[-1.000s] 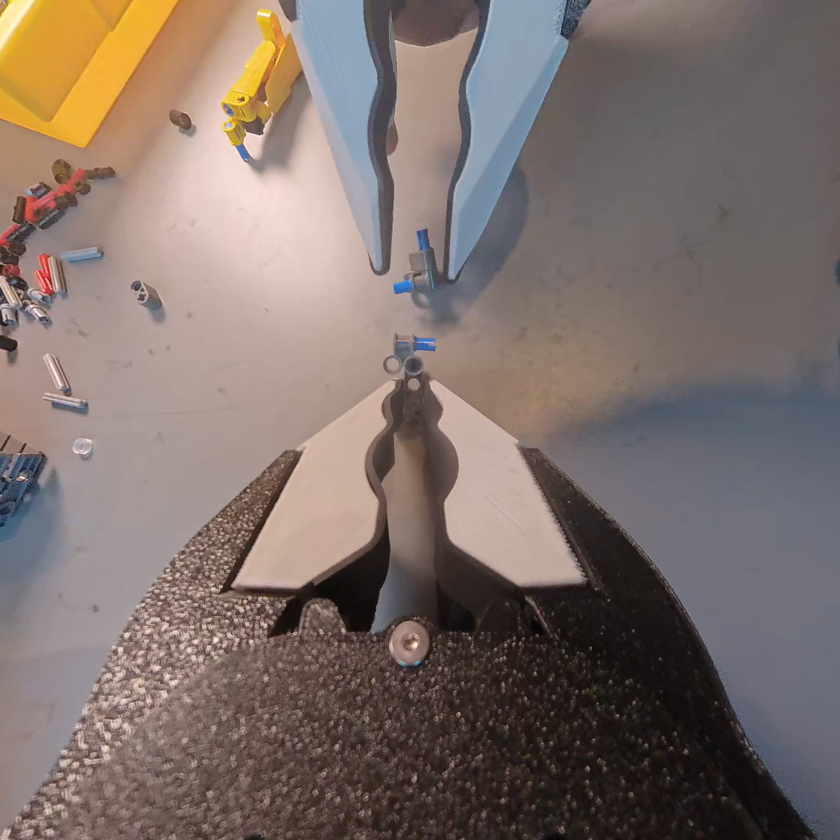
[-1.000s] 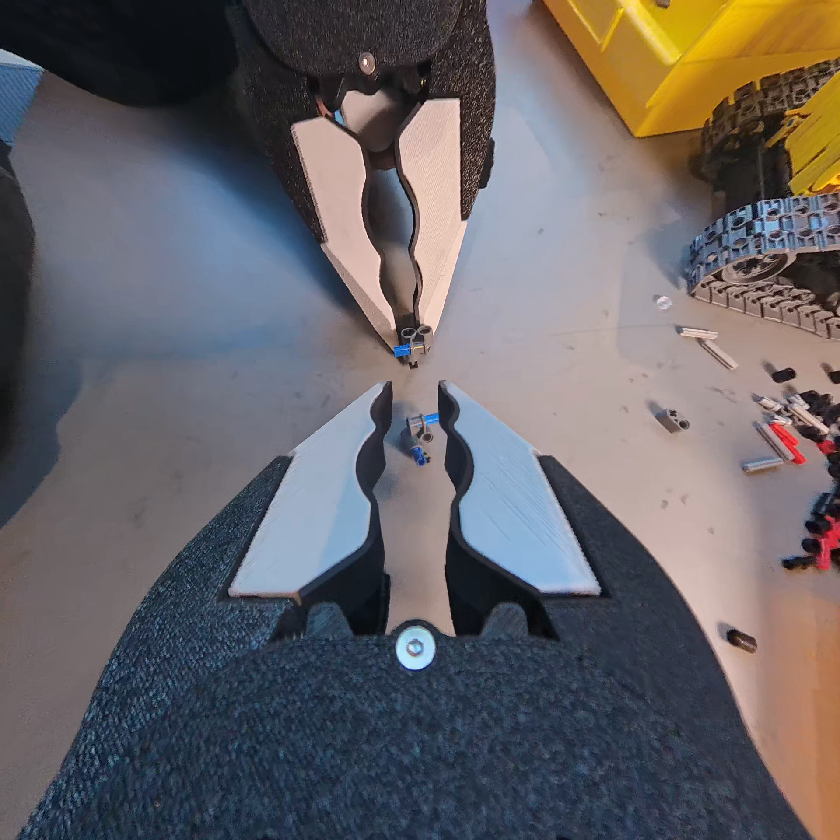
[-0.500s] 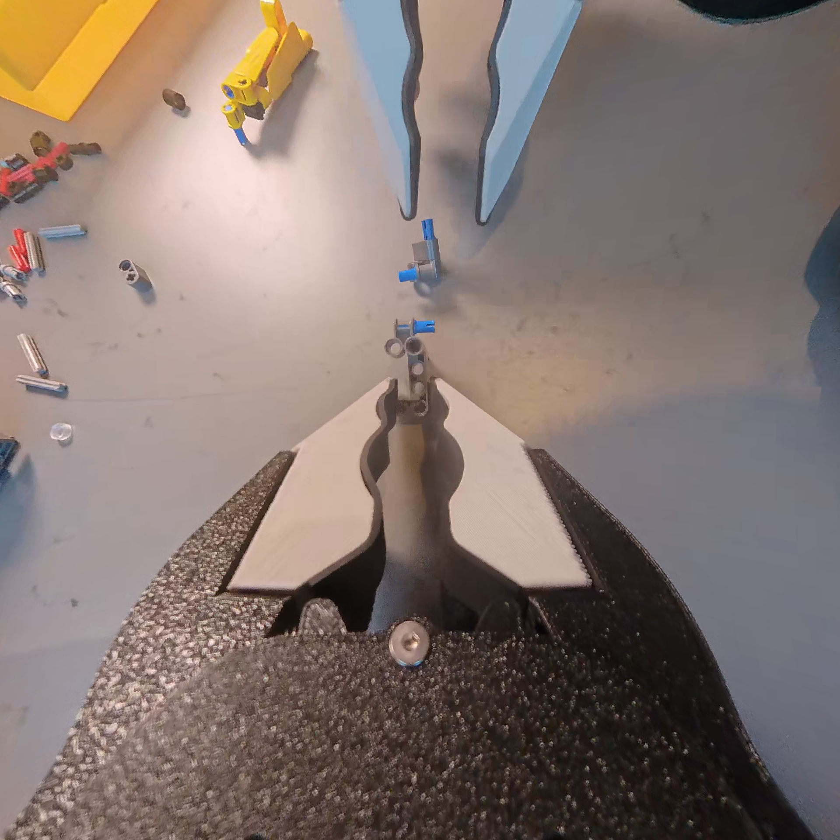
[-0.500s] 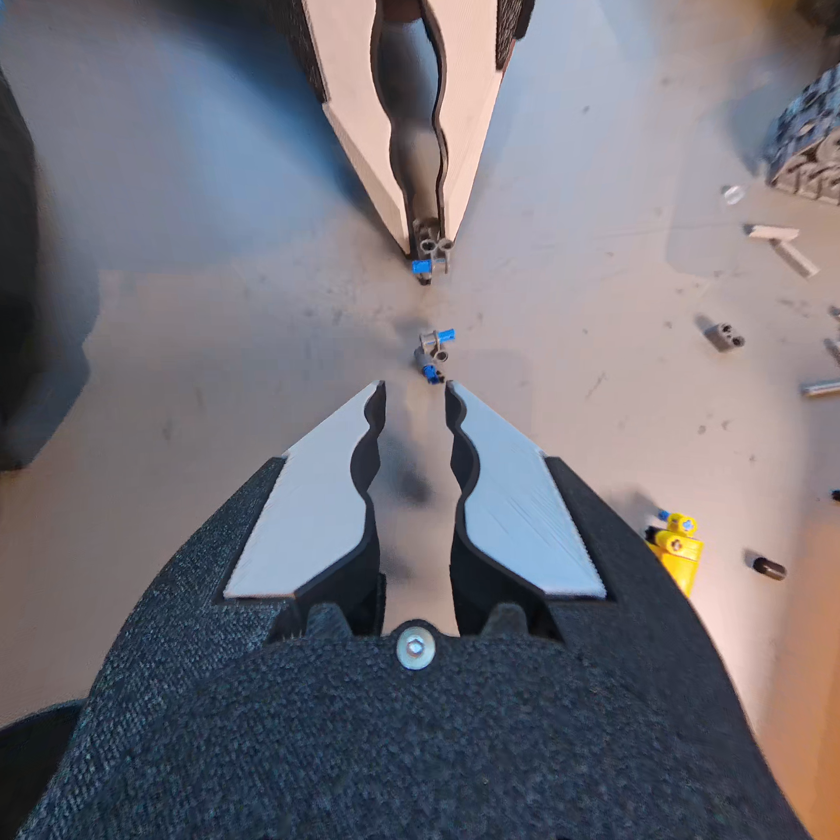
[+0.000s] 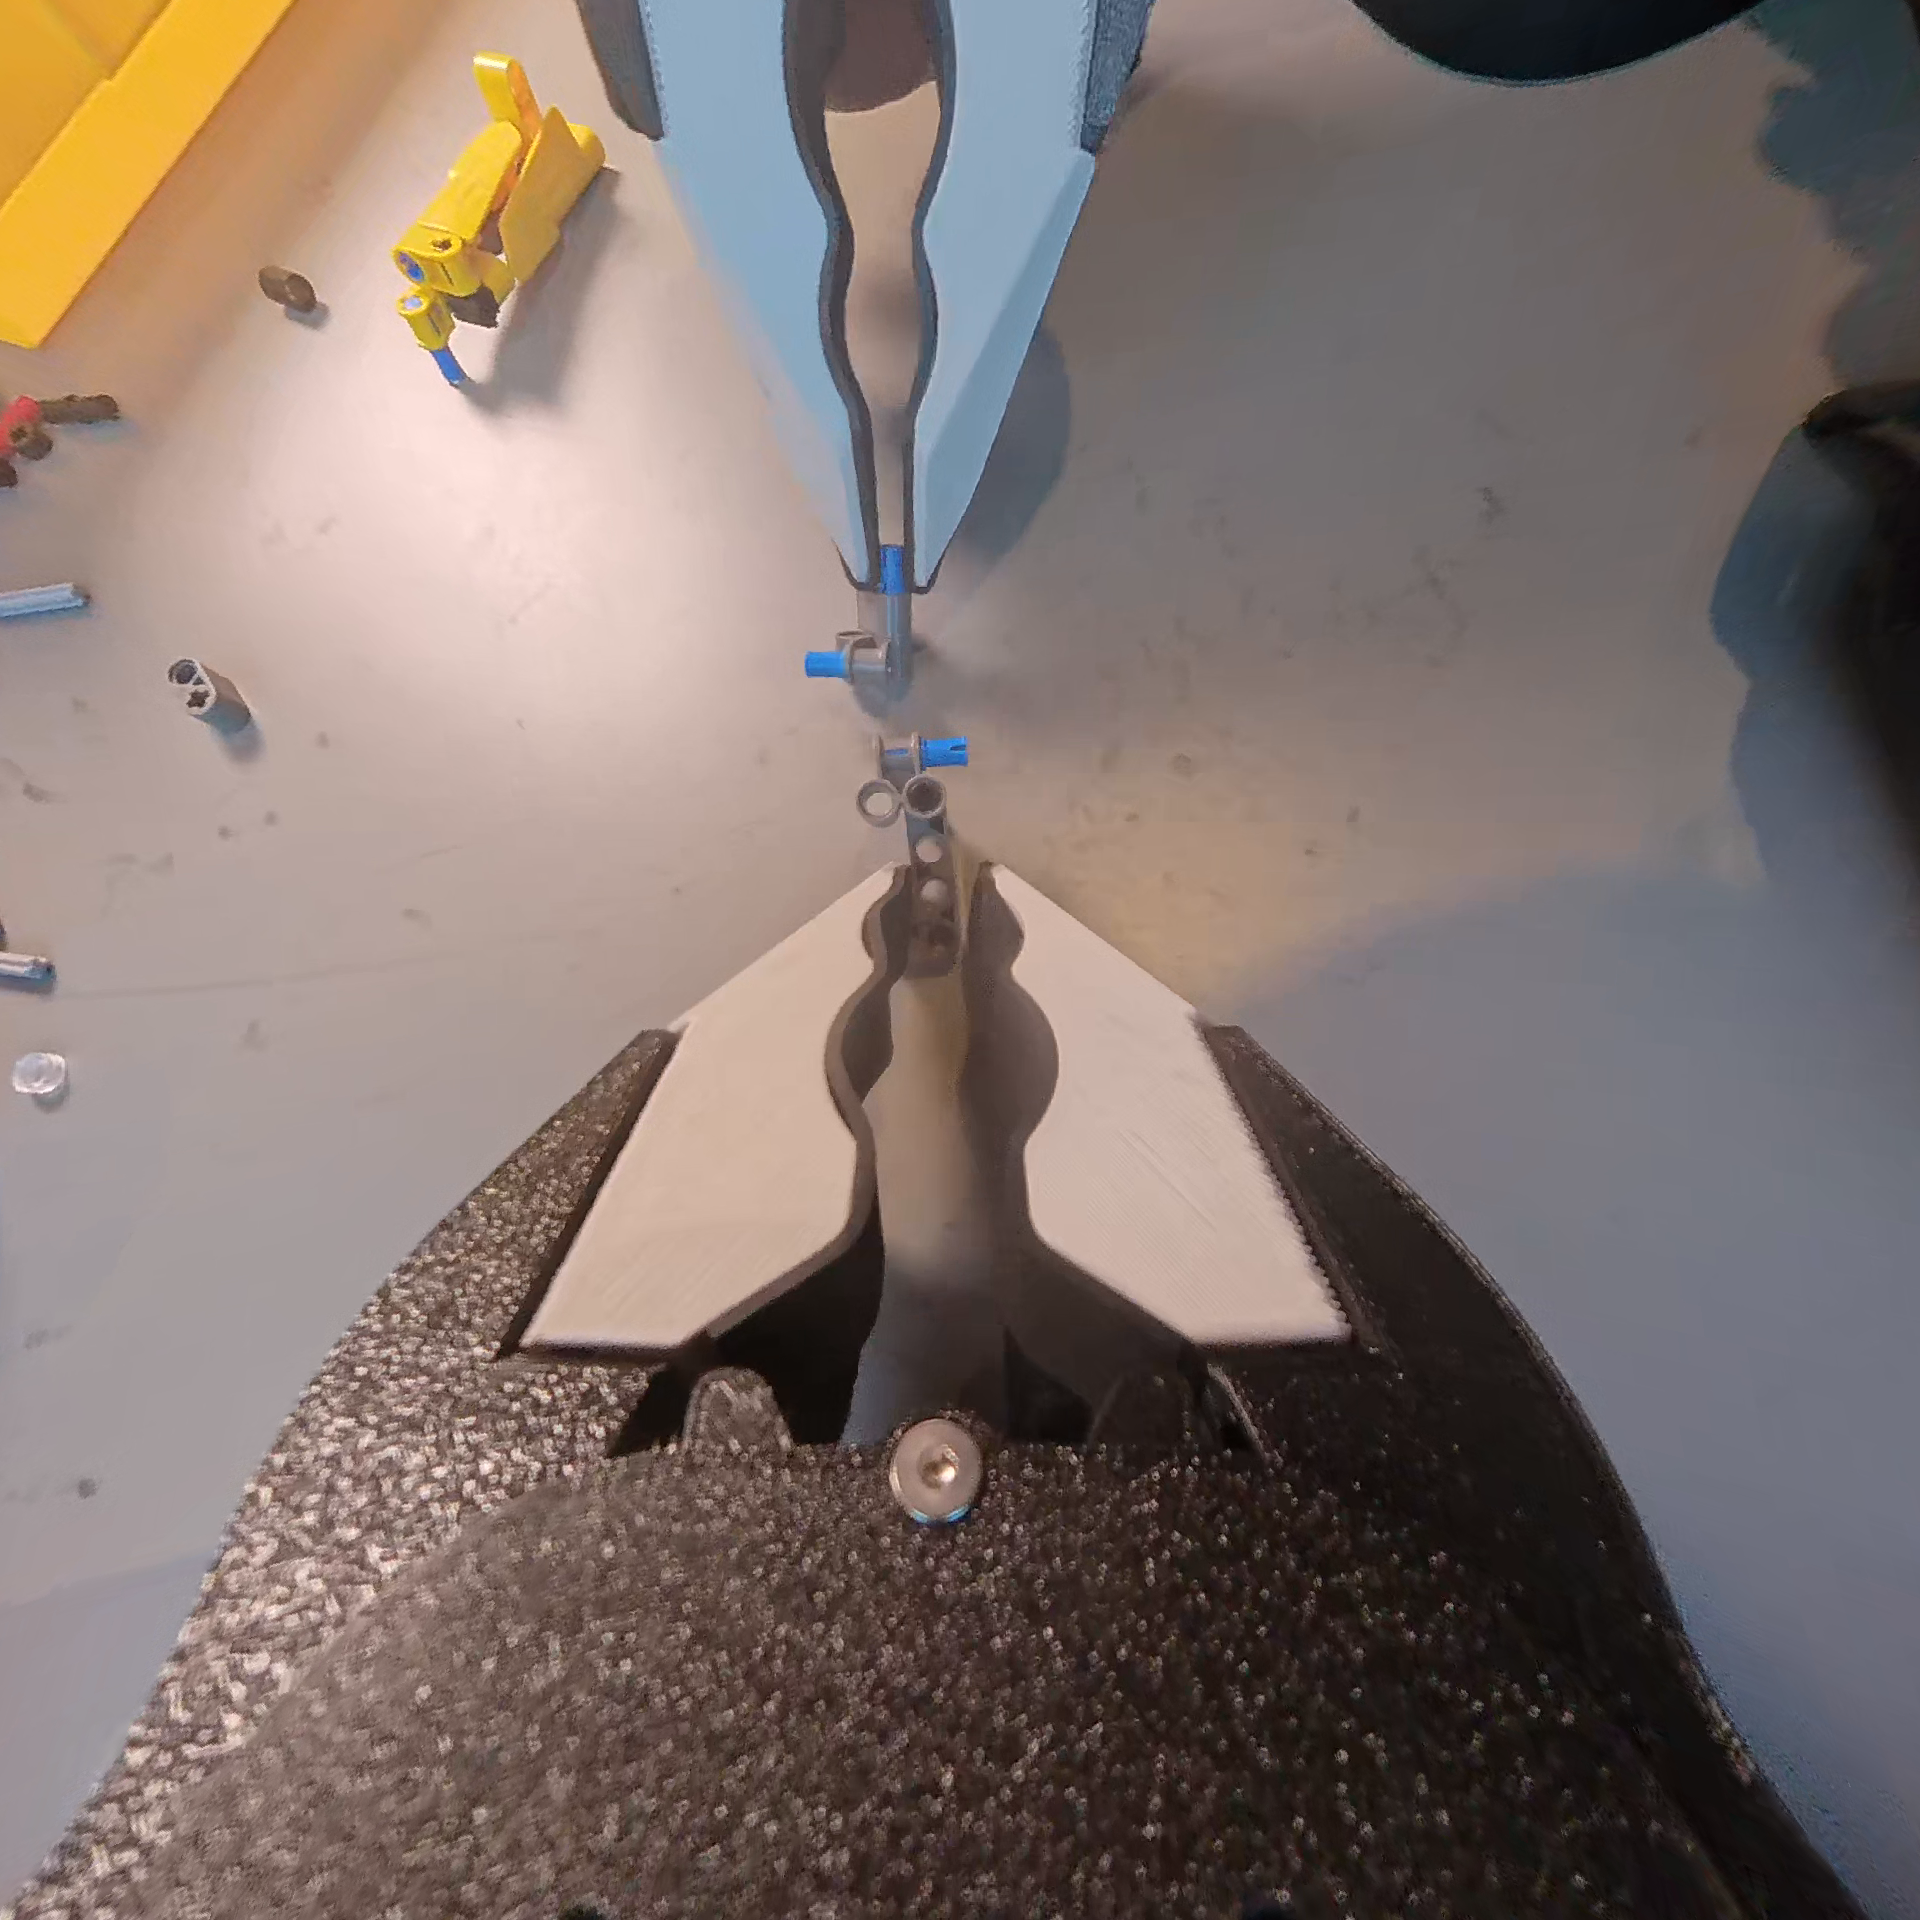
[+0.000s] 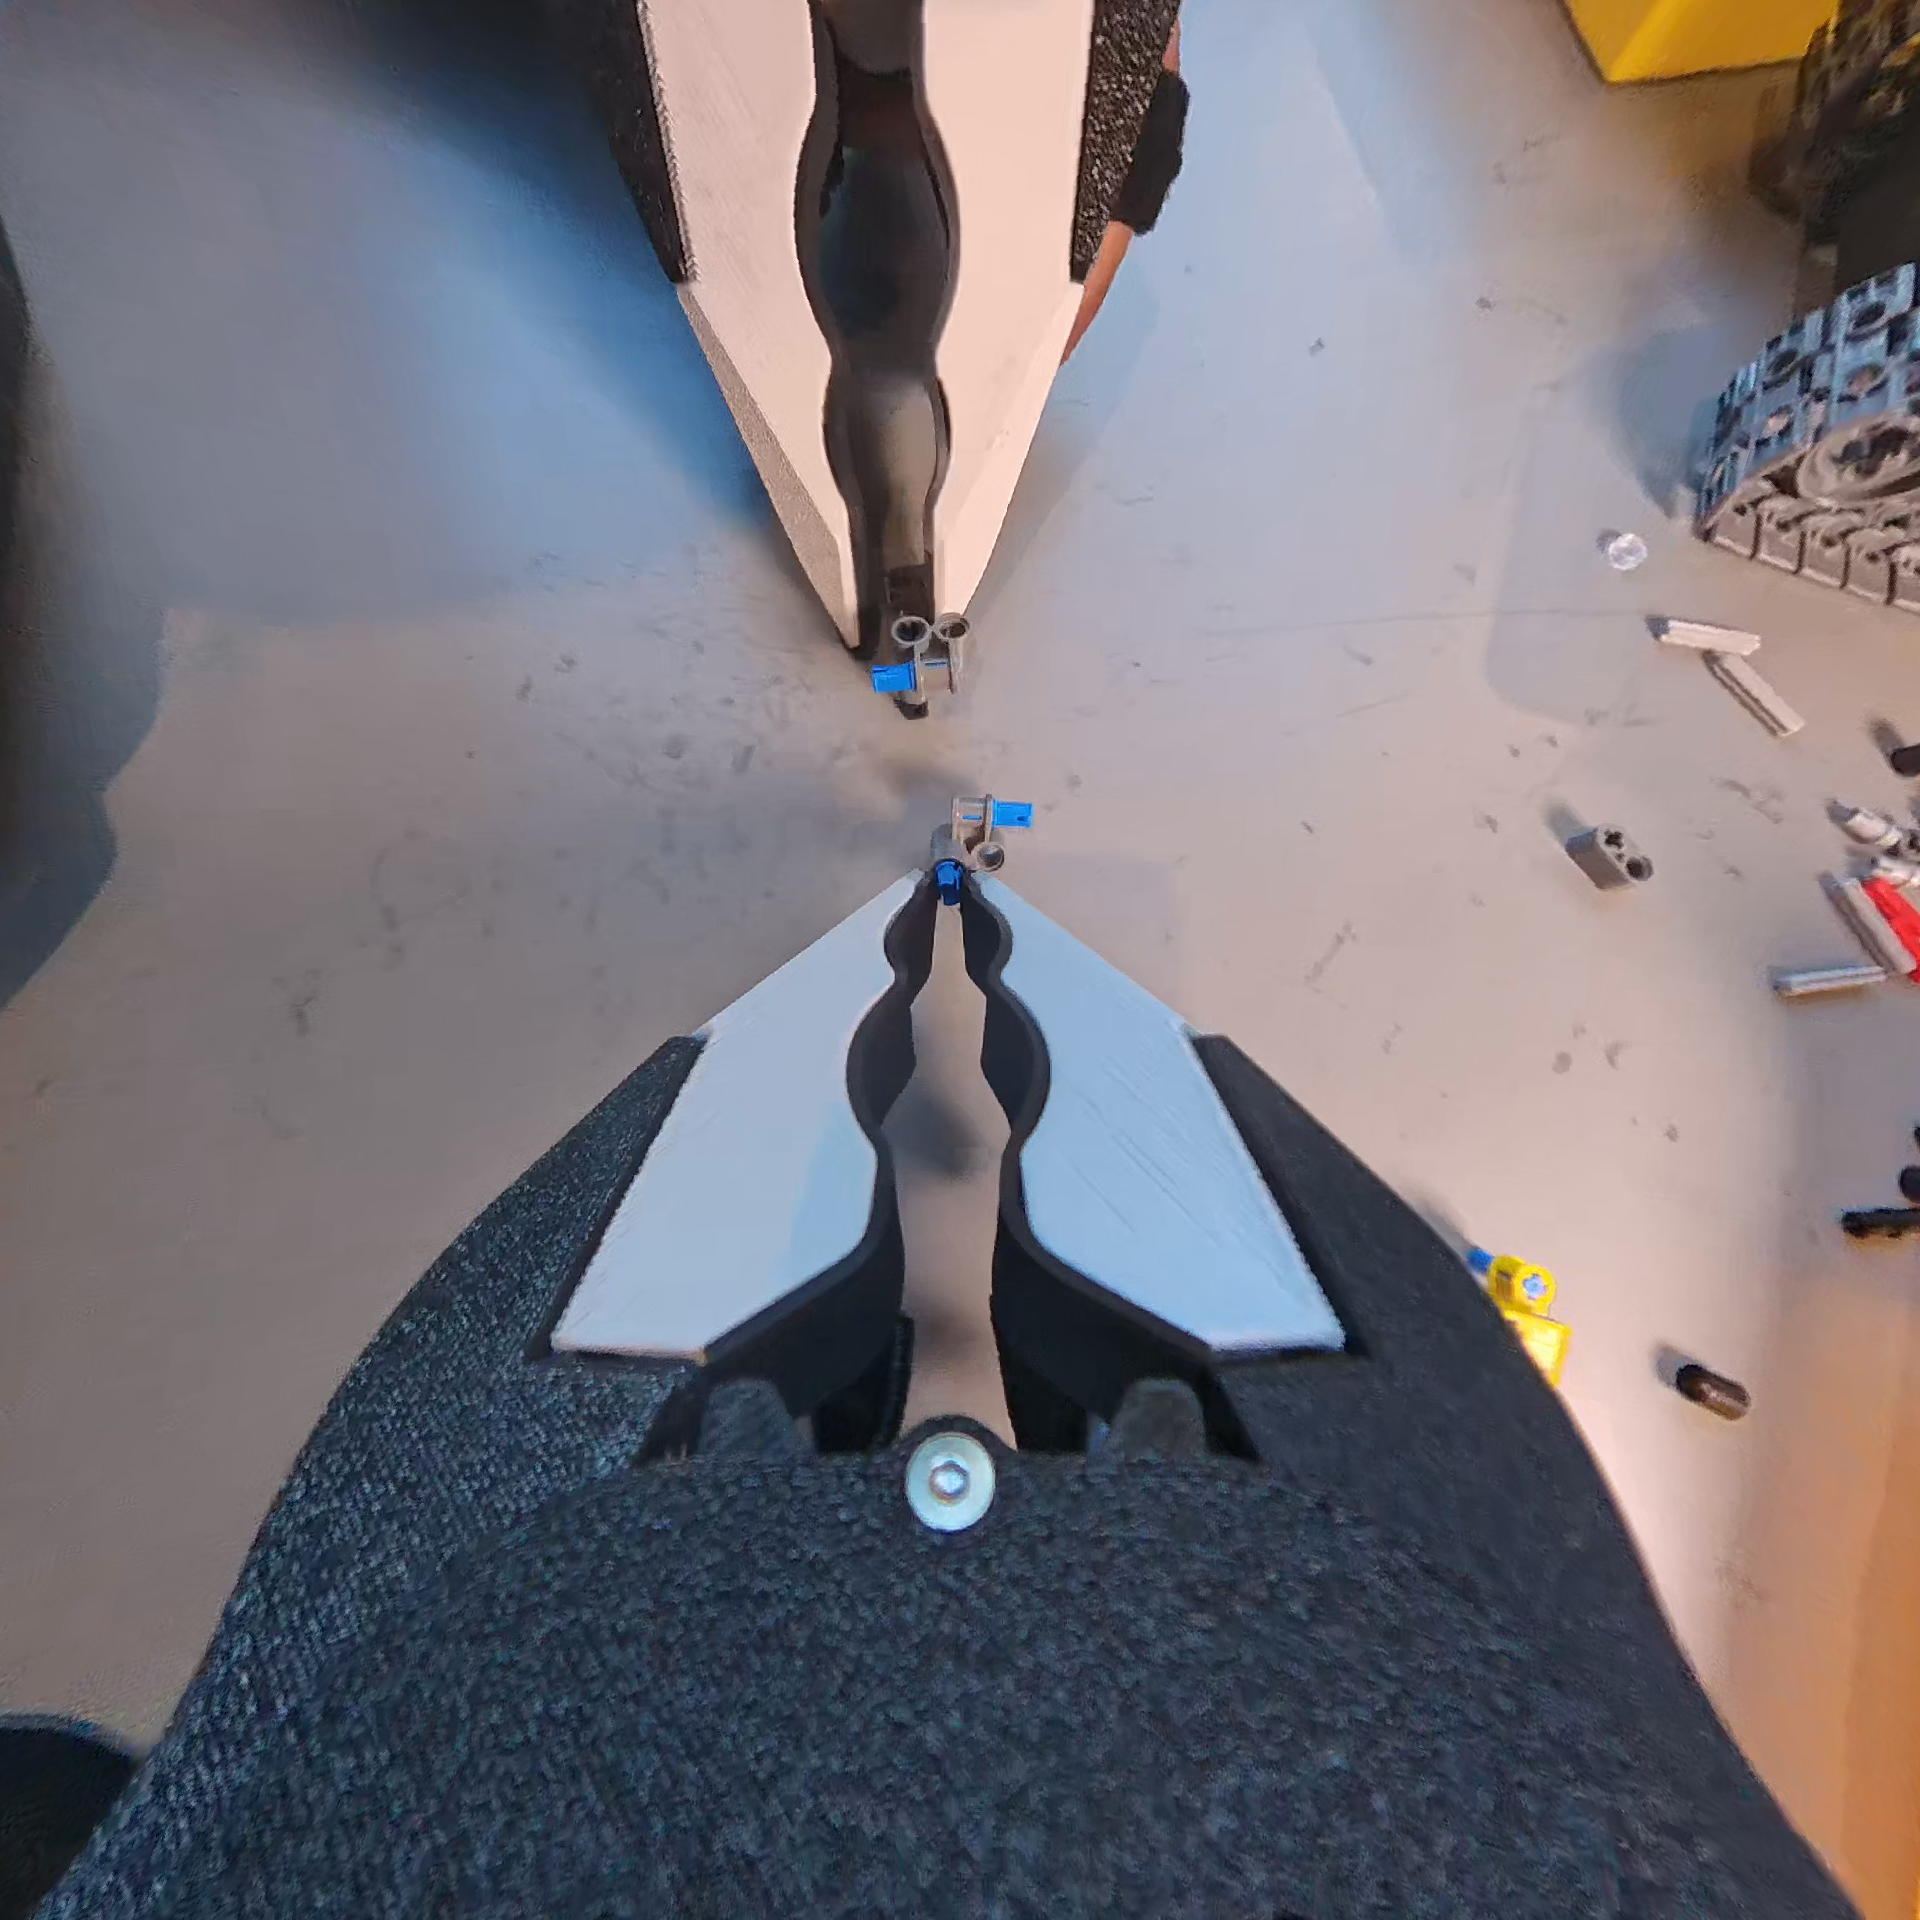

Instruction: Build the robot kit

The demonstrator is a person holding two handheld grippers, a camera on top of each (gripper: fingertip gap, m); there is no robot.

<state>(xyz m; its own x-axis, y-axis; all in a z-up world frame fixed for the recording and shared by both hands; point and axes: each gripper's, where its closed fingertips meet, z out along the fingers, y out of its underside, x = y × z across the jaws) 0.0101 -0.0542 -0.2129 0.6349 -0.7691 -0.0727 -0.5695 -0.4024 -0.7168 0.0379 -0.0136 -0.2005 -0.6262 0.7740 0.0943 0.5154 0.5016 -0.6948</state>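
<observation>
Lying at the far left of the grey worktop (image 5: 1351,623) are loose pins (image 5: 42,601), a grey connector (image 5: 208,691) and a yellow part (image 5: 488,239). At centre, the left gripper (image 5: 933,883) is clamped on a grey holed beam (image 5: 925,852) bearing a blue pin. Facing it, the right gripper (image 6: 945,883) pinches the blue peg of a small grey elbow piece (image 6: 971,831), both pieces close but apart.

Grey scuffed tabletop (image 5: 1351,644). Resting on it: yellow brick assembly (image 5: 488,239) at 11 o'clock, grey connector (image 5: 208,691) at 9 o'clock, clear stud (image 5: 40,1073), black track section (image 6: 1829,447) at 2 o'clock.
</observation>
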